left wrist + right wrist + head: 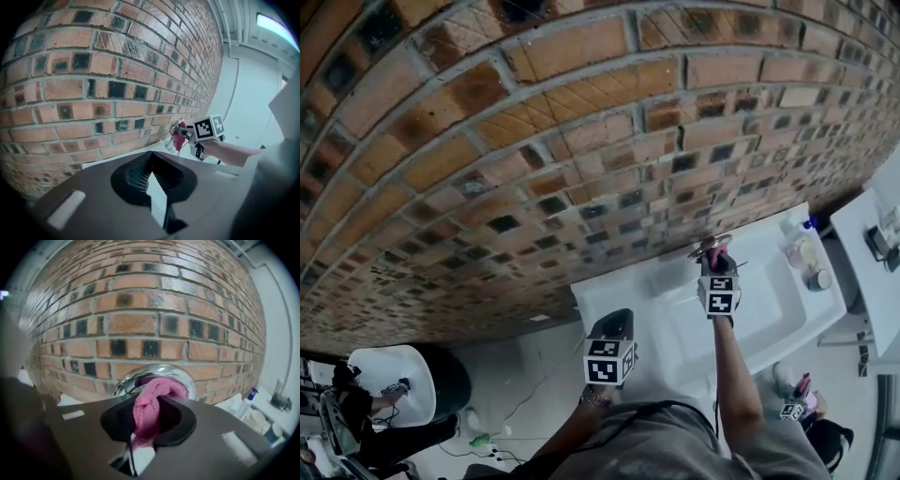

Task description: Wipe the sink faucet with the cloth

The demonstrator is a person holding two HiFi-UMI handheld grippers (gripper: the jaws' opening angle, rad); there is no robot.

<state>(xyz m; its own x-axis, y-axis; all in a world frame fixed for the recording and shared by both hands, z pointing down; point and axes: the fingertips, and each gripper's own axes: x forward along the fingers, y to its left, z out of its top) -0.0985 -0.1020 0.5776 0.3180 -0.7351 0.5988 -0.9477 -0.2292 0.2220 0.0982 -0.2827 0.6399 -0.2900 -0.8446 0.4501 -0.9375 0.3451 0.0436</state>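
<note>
While left gripper (150,161) hangs idle near body, jaws together on nothing, right gripper (149,404) farther out clamps pink cloth (151,397), pressed on chrome faucet (157,373). Wiping step seems under way. Cloth soft, bunched, draped over faucet top at back of sink (787,300), below brick wall (534,141). Next move likely needs firm pressure and drag round curved metal.
</note>
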